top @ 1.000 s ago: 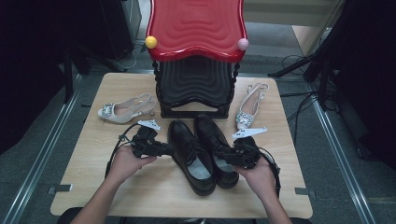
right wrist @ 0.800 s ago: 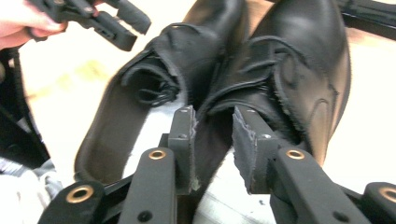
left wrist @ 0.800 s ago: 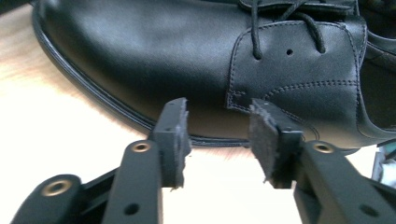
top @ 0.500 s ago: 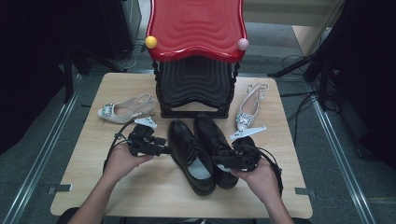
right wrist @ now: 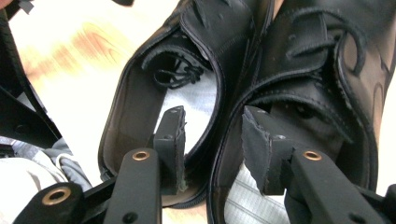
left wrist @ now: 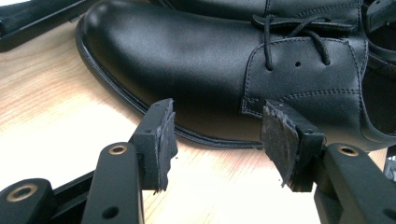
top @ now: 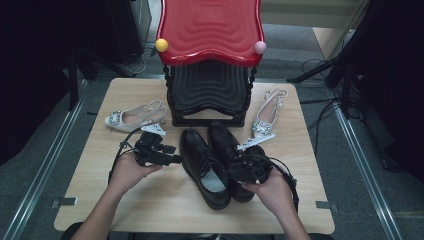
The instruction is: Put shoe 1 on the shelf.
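While two black leather lace-up shoes (top: 216,162) lie side by side mid-table, touching, we see a red-topped black plastic rack (top: 210,65) behind them, flanked by white slingback heels (top: 131,116). Our left gripper (left wrist: 217,135) has just been opening, jaws apart beside the left shoe's outer side. Our right gripper (right wrist: 212,140), also opening, straddles both shoes' adjoining collars without pressing them.

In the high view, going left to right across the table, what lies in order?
White slingback shoe → left gripper → left black shoe → right black shoe → second white slingback shoe.
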A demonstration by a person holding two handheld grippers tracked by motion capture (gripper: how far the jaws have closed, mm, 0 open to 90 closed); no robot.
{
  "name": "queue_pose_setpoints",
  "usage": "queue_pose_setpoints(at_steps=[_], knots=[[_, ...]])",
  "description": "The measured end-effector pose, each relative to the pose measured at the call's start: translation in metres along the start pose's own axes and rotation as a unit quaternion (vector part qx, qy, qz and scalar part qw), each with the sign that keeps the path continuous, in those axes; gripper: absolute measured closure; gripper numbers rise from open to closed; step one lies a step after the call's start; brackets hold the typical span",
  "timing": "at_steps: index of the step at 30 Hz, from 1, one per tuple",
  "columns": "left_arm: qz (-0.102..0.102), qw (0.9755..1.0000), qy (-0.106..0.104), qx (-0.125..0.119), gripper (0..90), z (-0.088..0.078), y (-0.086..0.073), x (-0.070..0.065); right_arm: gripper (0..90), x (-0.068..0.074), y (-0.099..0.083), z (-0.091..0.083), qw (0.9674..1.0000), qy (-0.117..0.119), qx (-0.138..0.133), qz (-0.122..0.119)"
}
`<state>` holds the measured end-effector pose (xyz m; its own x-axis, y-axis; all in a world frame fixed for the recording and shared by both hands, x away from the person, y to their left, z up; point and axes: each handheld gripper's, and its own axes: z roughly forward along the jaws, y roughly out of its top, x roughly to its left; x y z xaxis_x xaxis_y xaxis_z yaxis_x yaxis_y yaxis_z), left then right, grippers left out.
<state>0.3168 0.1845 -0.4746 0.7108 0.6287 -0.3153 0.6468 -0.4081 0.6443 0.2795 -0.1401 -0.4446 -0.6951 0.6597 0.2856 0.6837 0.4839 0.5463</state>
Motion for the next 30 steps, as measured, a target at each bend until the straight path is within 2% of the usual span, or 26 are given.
queue_pose_setpoints(at_steps=[1, 8, 10, 11, 16, 17, 19, 22, 24, 30], knots=[[0.0, 1.0, 0.001, -0.001, 45.3, 0.0, 0.0, 0.0, 58.9, -0.001, 0.0, 0.005, 0.9998, -0.007, 0.016, 0.005], [0.005, 1.0, 0.005, -0.005, 44.9, -0.001, 0.004, 0.0, 56.9, 0.002, 0.007, 0.029, 0.9988, -0.008, 0.048, 0.002], [0.006, 0.9999, 0.007, -0.006, 44.7, -0.001, 0.005, 0.001, 57.1, 0.002, 0.012, 0.04, 0.9979, -0.027, 0.059, 0.004], [0.007, 0.9999, 0.007, -0.006, 44.7, -0.001, 0.005, 0.001, 57.7, 0.001, 0.013, 0.044, 0.9975, -0.028, 0.064, 0.007], [0.007, 0.9998, 0.01, -0.016, 44.4, -0.004, 0.008, 0.005, 64.3, 0.001, 0.017, 0.052, 0.9956, -0.049, 0.08, 0.011], [0.003, 0.9998, 0.011, -0.019, 43.7, -0.006, 0.01, 0.007, 69.2, 0.002, 0.017, 0.054, 0.9948, -0.061, 0.081, 0.004], [0.002, 0.9997, 0.008, -0.021, 43.1, -0.007, 0.01, 0.008, 71.8, 0.002, 0.016, 0.054, 0.9948, -0.063, 0.08, 0.001], [-0.001, 0.9999, 0.006, -0.015, 41.3, -0.007, 0.01, 0.013, 78.6, -0.005, 0.015, 0.052, 0.9956, -0.055, 0.076, 0.006], [0.0, 0.9998, 0.016, -0.01, 41.1, -0.006, 0.01, 0.015, 81.4, -0.011, 0.016, 0.05, 0.9956, -0.038, 0.085, 0.011], [-0.007, 0.9996, 0.016, -0.022, 40.1, -0.009, 0.009, 0.021, 82.9, -0.023, 0.014, 0.041, 0.9959, -0.018, 0.086, 0.02]])
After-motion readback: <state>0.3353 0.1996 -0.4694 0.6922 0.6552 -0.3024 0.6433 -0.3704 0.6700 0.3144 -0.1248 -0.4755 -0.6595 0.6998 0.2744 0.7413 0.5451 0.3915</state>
